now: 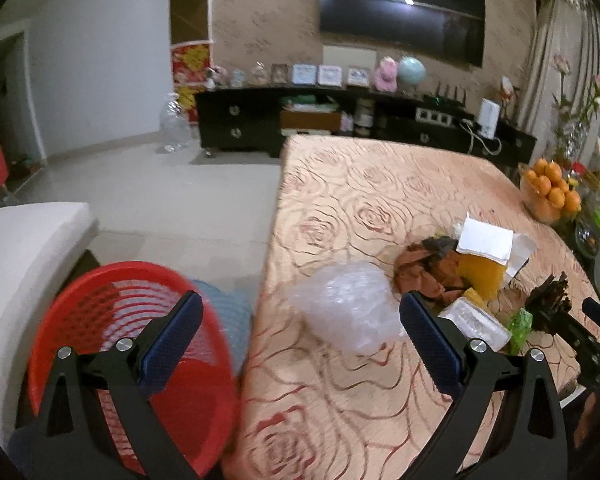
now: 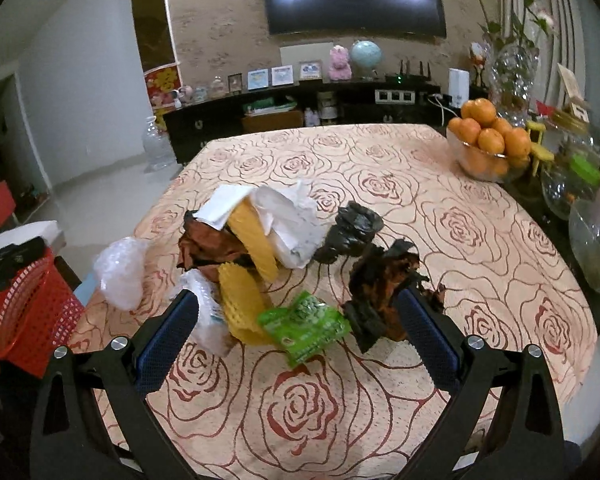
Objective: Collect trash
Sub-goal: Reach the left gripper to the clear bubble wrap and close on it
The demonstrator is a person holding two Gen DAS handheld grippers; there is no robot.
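A pile of trash lies on the rose-patterned tablecloth (image 2: 380, 420): white paper (image 2: 288, 216), yellow foam net (image 2: 252, 240), brown crumpled paper (image 2: 208, 248), a black bag (image 2: 352, 232), a dark crumpled wad (image 2: 384, 288), a green wrapper (image 2: 304, 324) and clear bubble wrap (image 2: 120, 272). My right gripper (image 2: 298, 304) is open just above the green wrapper, with nothing held. My left gripper (image 1: 300, 320) is open at the table's left edge, the bubble wrap (image 1: 348, 304) lying between its fingers. A red mesh basket (image 1: 132, 340) sits off the table's edge behind the left finger.
A glass bowl of oranges (image 2: 488, 148) and several glass vases (image 2: 592, 248) stand along the table's right side. A white seat (image 1: 20, 260) is beside the basket. A dark TV cabinet (image 1: 240, 120) lines the far wall across open floor.
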